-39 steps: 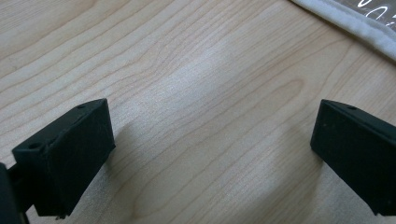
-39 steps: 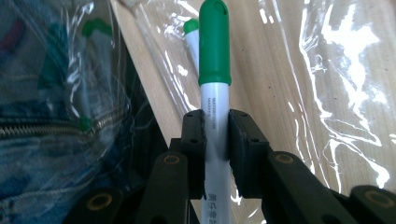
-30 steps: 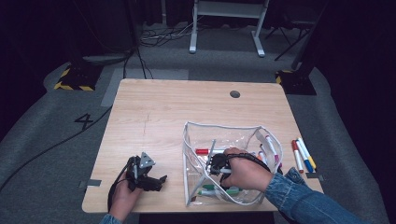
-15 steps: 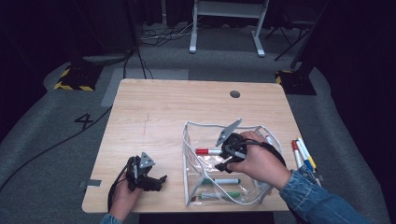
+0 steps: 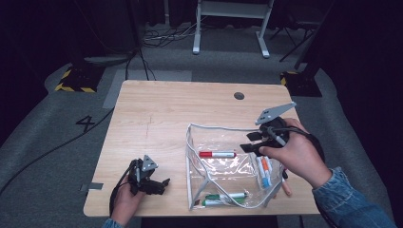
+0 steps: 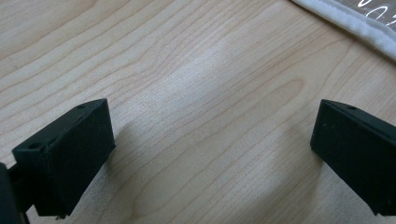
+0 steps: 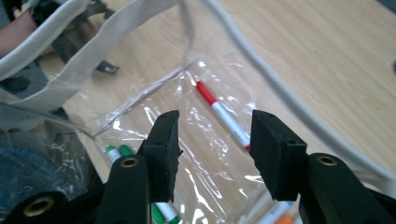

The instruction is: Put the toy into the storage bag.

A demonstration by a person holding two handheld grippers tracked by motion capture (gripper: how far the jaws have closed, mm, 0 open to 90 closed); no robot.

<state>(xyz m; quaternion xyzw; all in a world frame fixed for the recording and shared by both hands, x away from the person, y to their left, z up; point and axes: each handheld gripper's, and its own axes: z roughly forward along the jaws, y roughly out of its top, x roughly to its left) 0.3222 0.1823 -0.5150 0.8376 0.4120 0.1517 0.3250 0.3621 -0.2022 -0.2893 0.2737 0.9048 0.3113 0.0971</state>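
A clear pouch with white trim [image 5: 190, 156] lies open on the wooden table [image 5: 166, 114]. Inside it are a red marker [image 5: 217, 154] and green markers [image 5: 223, 198] near the front edge. Blue and orange markers [image 5: 264, 172] show at its right side. My right gripper [image 5: 251, 141] hovers over the pouch's right part, open, with nothing between its fingers. In the right gripper view the red marker [image 7: 223, 116] lies below the right gripper [image 7: 215, 135], beyond the white rim [image 7: 93, 51]. My left gripper [image 5: 160, 183] rests open at the front left, apart from the pouch.
The left gripper view shows bare wood between the wide left gripper [image 6: 210, 140] and the pouch's trim [image 6: 345, 18] at the top right. A cable hole [image 5: 239, 95] sits near the far edge. Another marker end [image 5: 286, 189] pokes out under the right hand.
My right gripper has risen out of the pouch and moved right and toward the far side. The left gripper has stayed put.
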